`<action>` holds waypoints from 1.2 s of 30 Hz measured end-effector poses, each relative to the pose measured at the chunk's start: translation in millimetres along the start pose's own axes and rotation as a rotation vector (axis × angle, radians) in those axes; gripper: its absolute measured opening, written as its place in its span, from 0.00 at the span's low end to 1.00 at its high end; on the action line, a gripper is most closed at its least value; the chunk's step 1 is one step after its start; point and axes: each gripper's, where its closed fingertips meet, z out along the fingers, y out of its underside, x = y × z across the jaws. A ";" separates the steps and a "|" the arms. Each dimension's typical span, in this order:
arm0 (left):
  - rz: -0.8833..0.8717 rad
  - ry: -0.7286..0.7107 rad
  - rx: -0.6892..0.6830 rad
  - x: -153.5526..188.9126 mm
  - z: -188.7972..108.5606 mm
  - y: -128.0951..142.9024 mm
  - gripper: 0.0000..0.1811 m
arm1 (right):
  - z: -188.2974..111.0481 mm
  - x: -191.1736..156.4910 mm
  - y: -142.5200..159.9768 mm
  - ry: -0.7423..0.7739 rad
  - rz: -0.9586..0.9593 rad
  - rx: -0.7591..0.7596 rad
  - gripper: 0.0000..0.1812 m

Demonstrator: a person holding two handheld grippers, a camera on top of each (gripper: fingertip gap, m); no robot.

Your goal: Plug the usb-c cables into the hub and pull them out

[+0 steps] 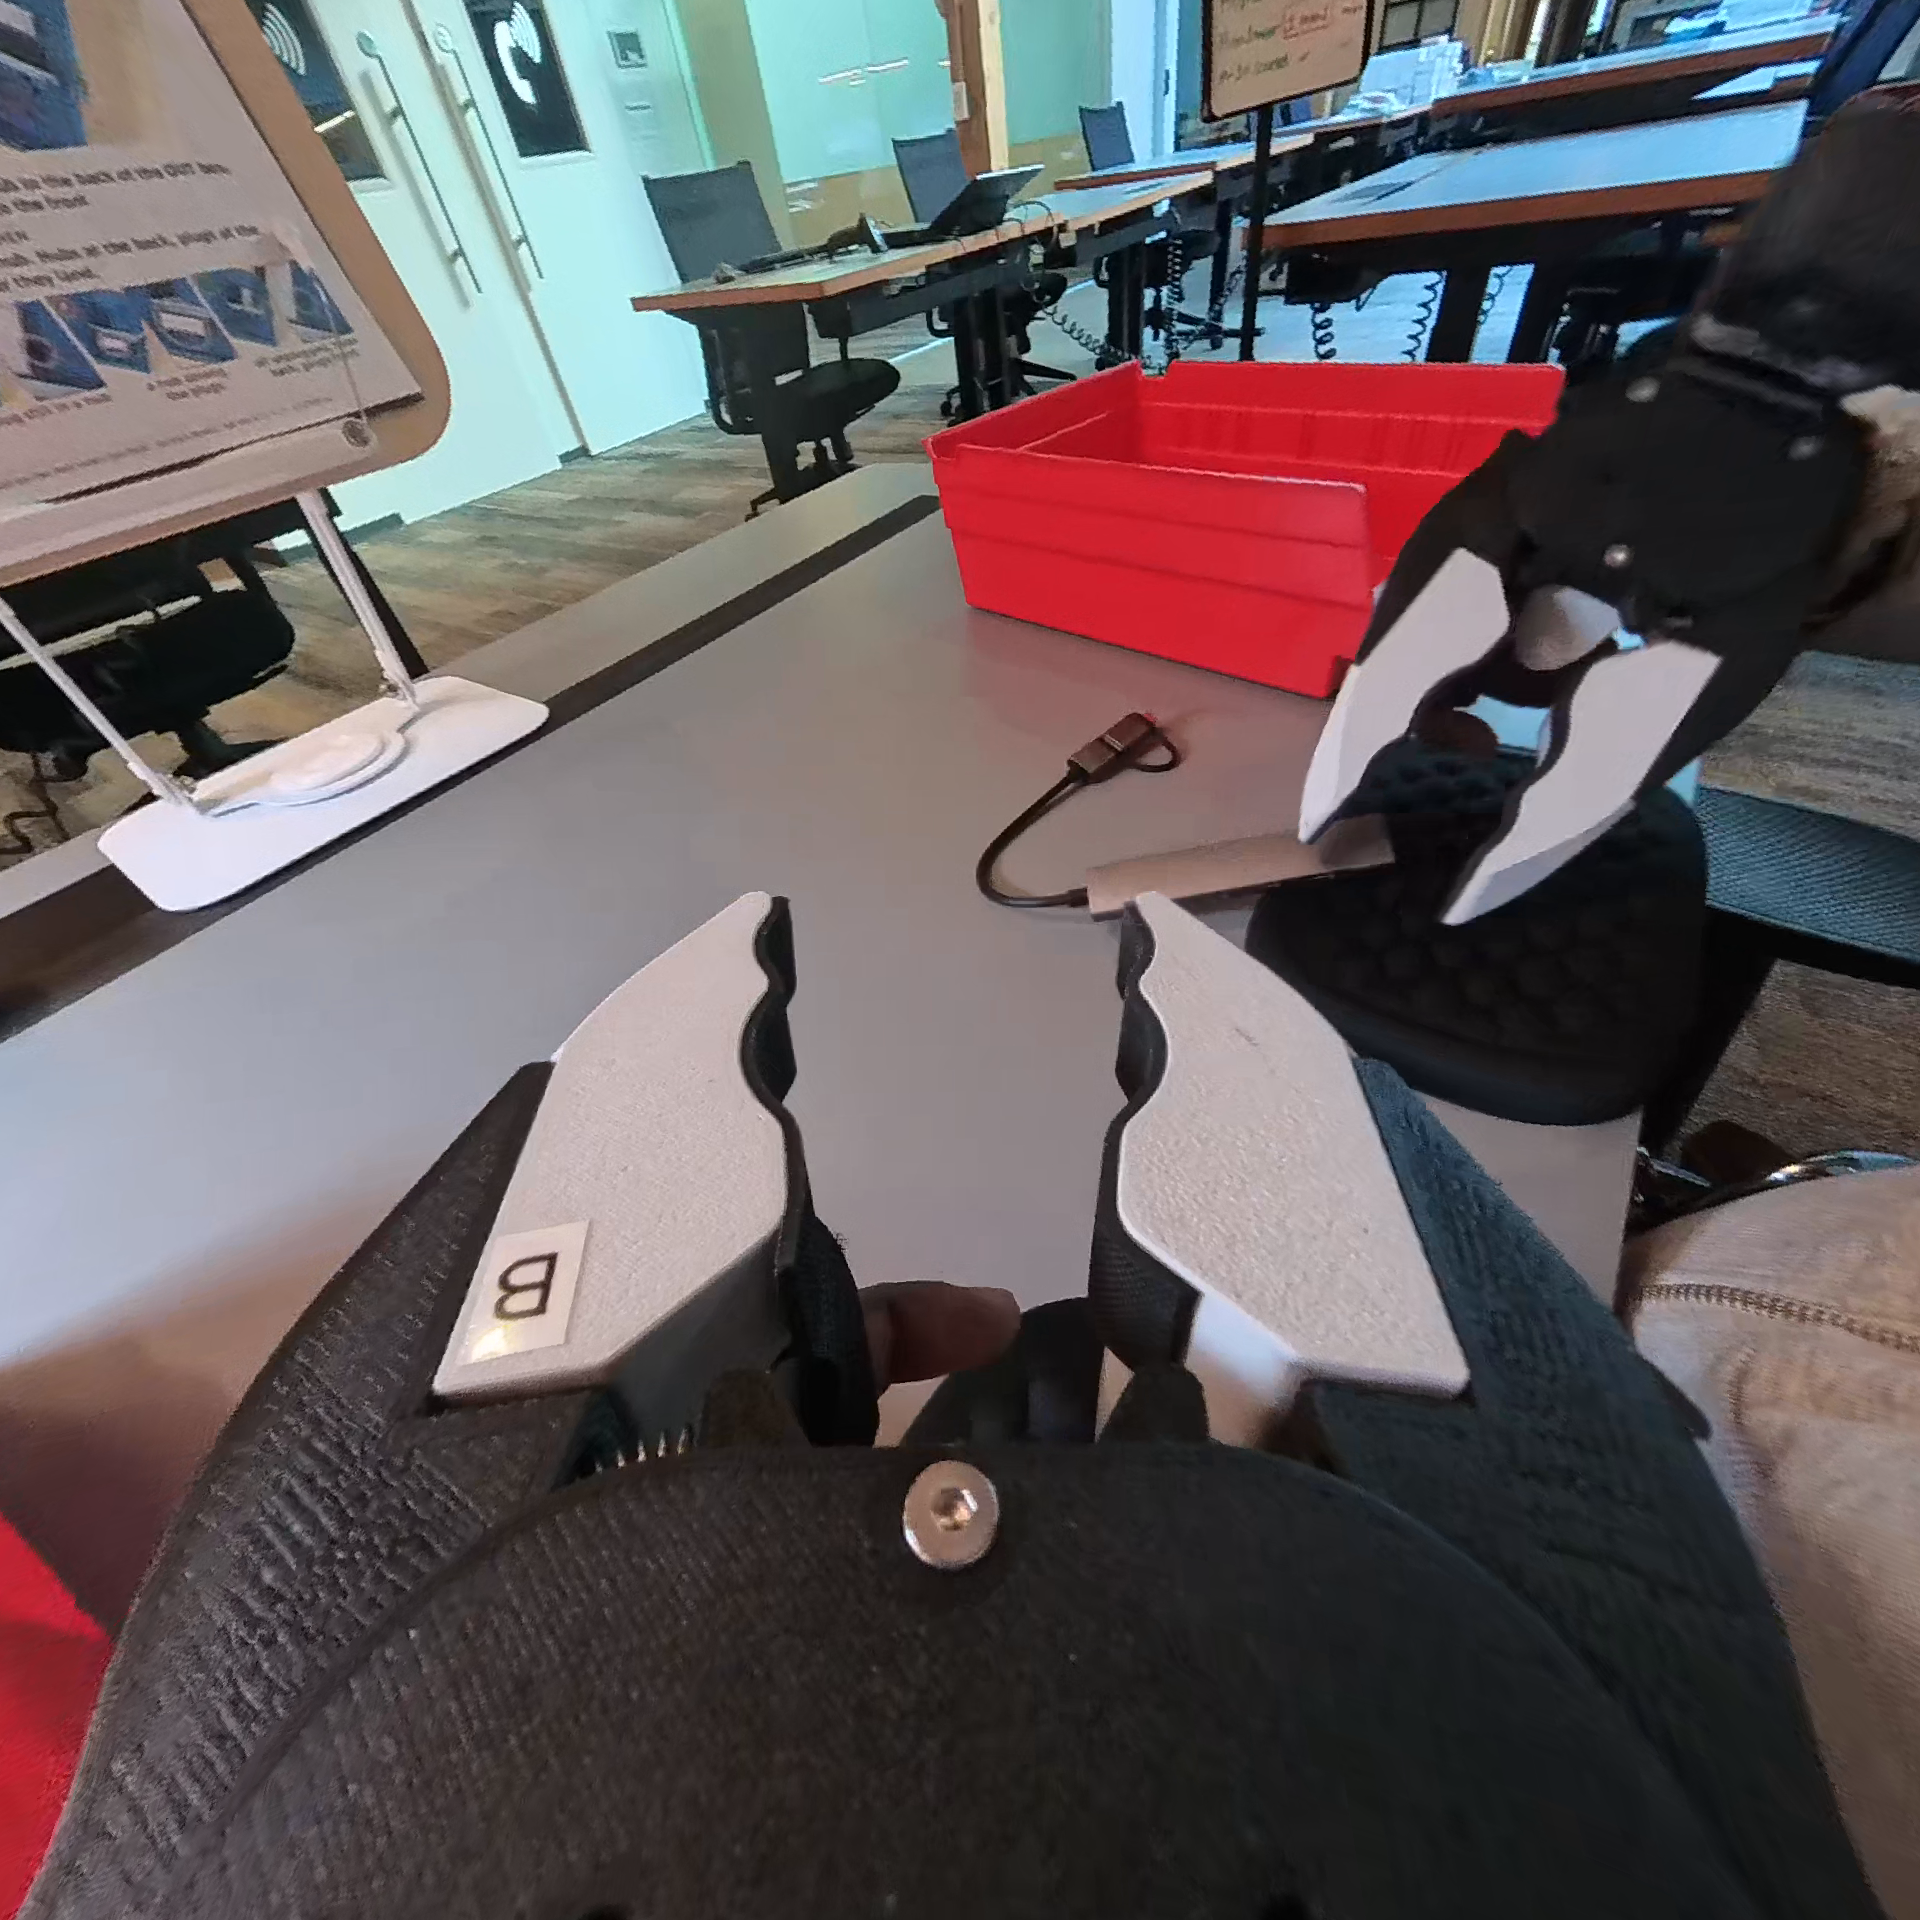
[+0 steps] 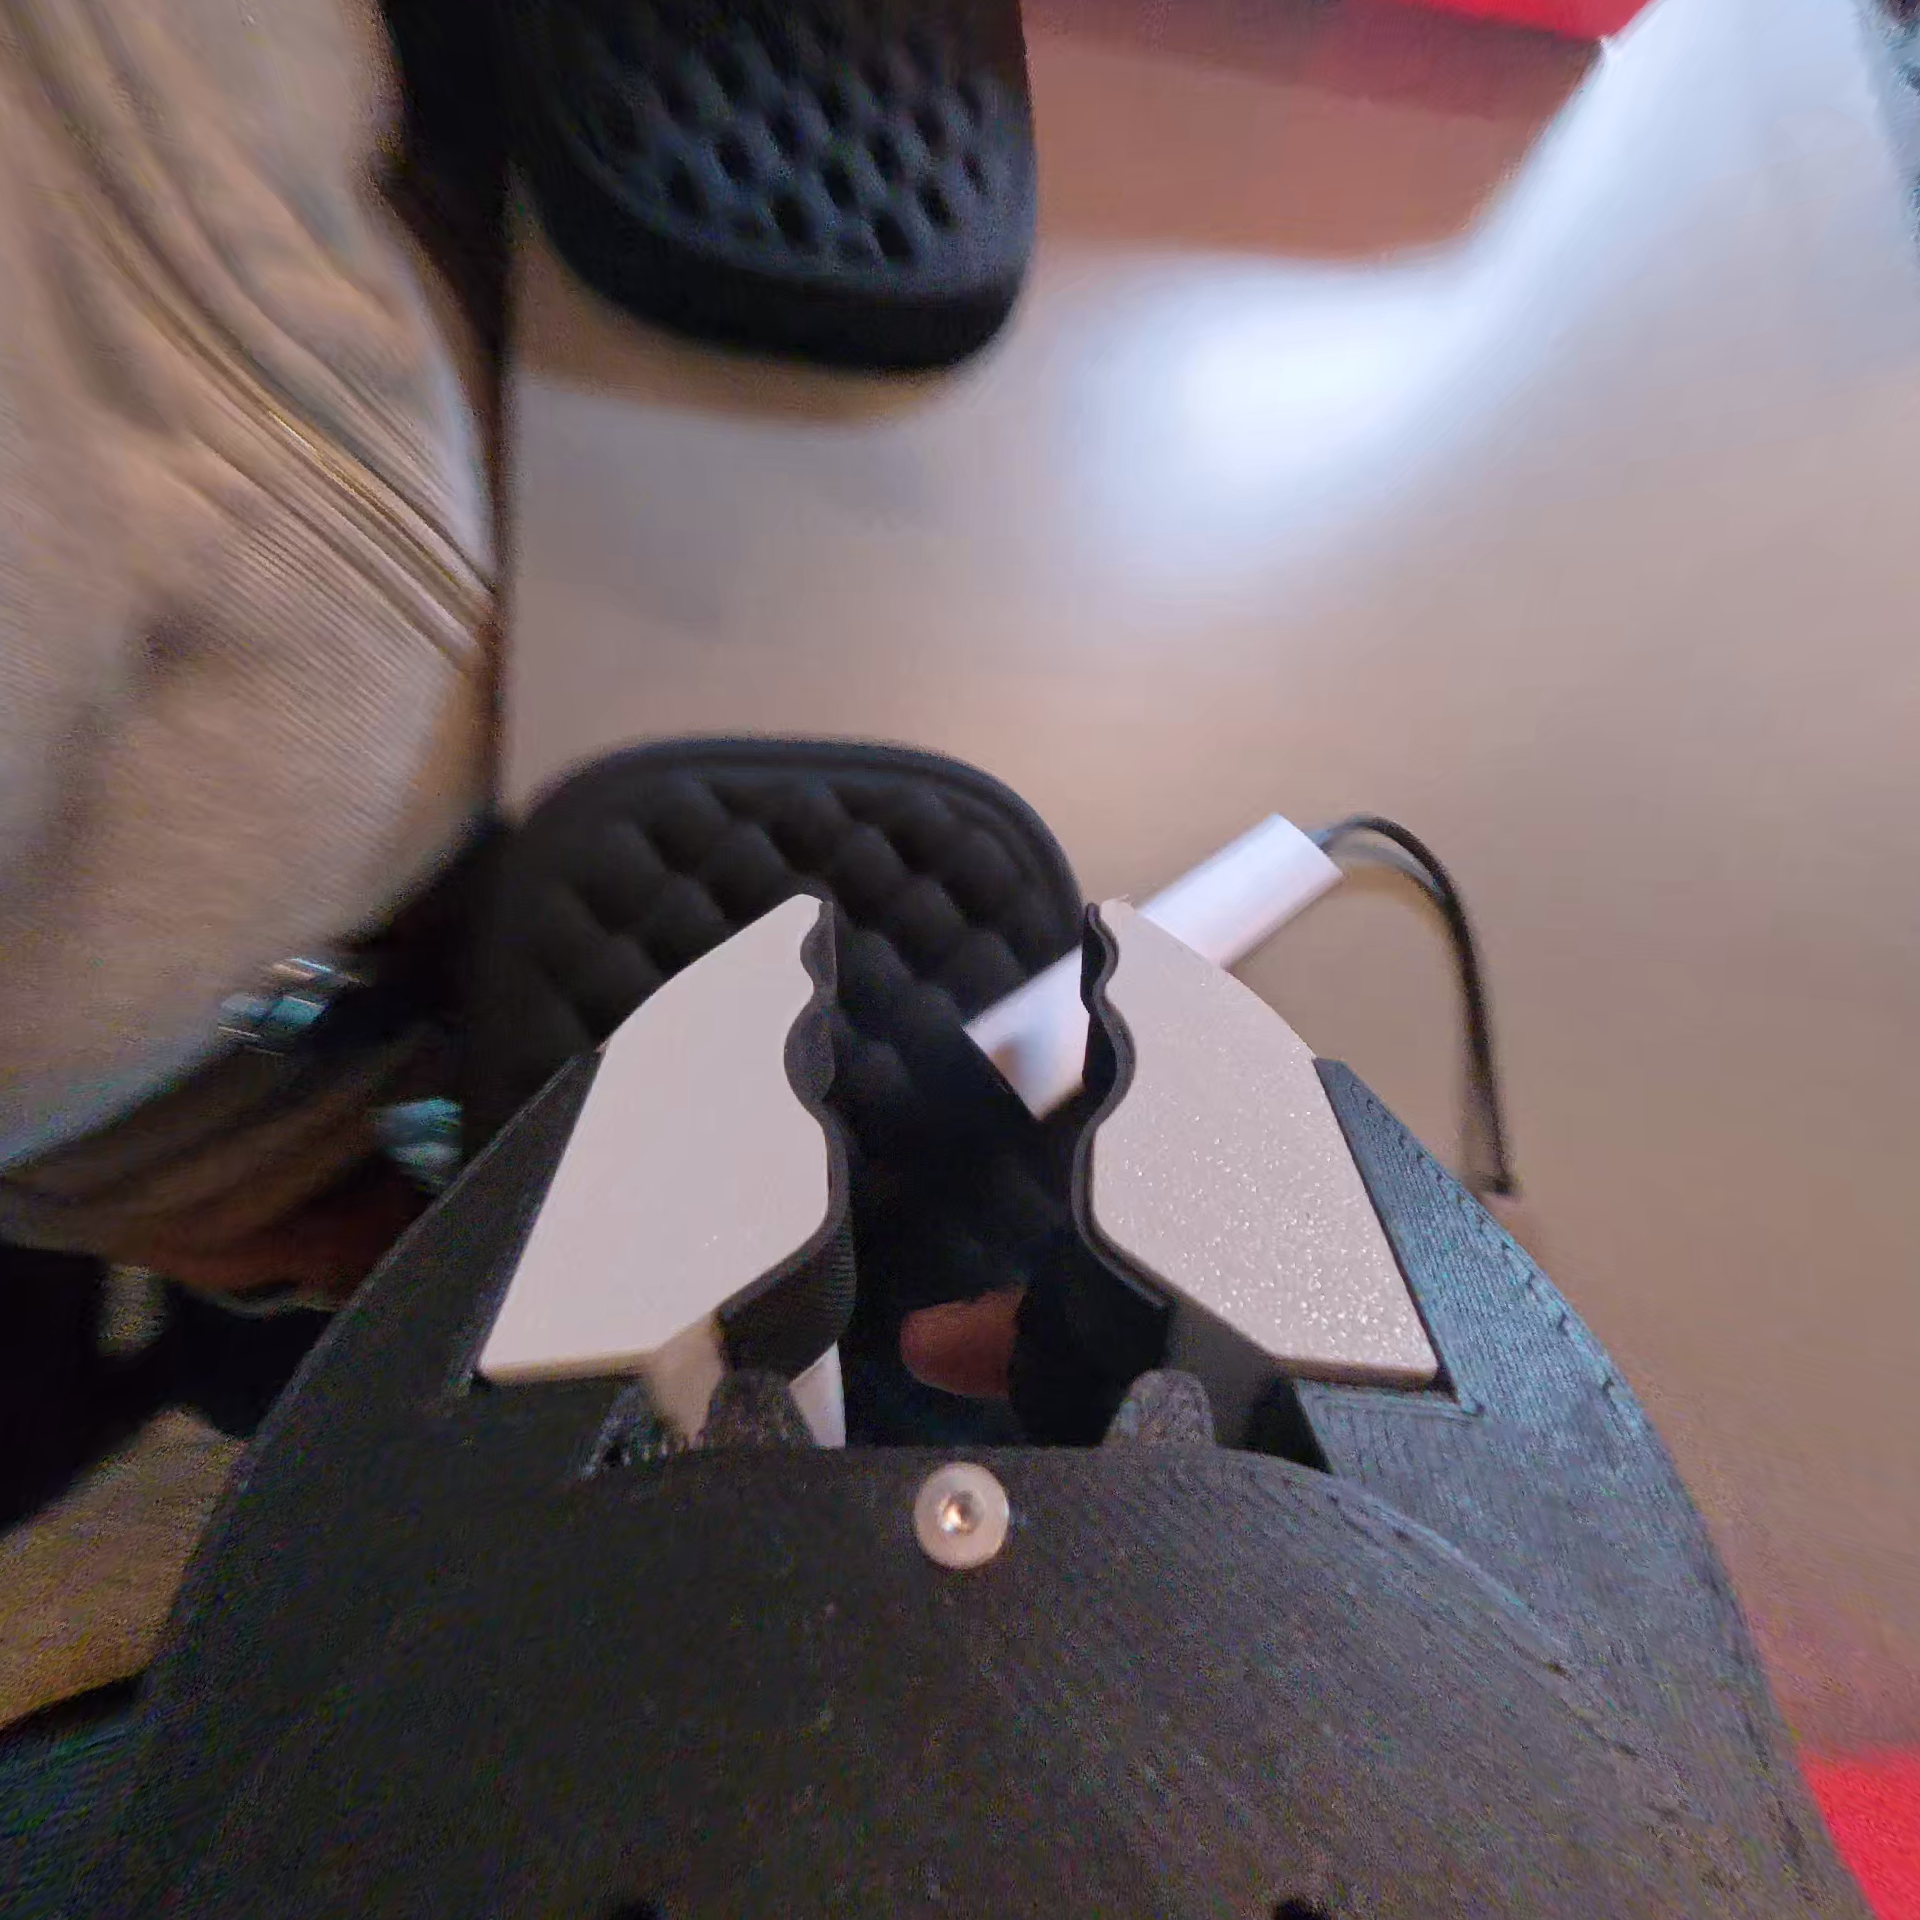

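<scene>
A slim silver hub (image 1: 1216,871) lies on the grey table (image 1: 623,935) at its right edge. A short black cable (image 1: 1013,842) loops from the hub to a dark plug (image 1: 1127,743) lying flat farther back. My left gripper (image 1: 961,925) is open and empty, just above the table, short of the hub. My right gripper (image 1: 1387,878) comes down from the upper right, open, with the hub's right end between its fingers. In the blurred right wrist view the hub (image 2: 1236,899) runs behind the right finger of my right gripper (image 2: 961,920), with its cable (image 2: 1455,935) trailing off.
A red bin (image 1: 1195,520) stands behind the hub. A sign on a stand with a white base (image 1: 322,769) sits at the table's left. A black quilted chair seat (image 1: 1455,987) is just off the right edge. A beige jacket sleeve (image 1: 1787,1351) is at the right. To the dark plug (image 1: 1127,743): right tips about 15 cm, left tips about 25 cm.
</scene>
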 end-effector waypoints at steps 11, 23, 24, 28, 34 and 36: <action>-0.075 -0.115 -0.031 -42.9 -65.1 -21.7 0.33 | -51.1 72.7 -115.6 0.218 0.203 0.984 0.21; -0.156 -0.490 -0.625 -147.0 -148.0 85.0 0.25 | -23.6 78.7 -100.0 0.256 0.208 0.916 0.19; -0.136 -0.498 -0.649 -155.3 -147.2 86.0 0.25 | -21.7 78.2 -99.4 0.257 0.203 0.903 0.19; -0.125 -0.479 -0.731 -181.0 -137.8 95.5 0.23 | -21.5 77.9 -99.7 0.267 0.193 0.902 0.18; -0.210 -0.439 -0.895 -191.1 -135.7 133.5 0.19 | -18.9 79.3 -96.5 0.279 0.187 0.883 0.18; -0.226 -0.432 -0.891 -193.0 -133.3 136.1 0.13 | -18.1 78.8 -96.2 0.279 0.182 0.878 0.18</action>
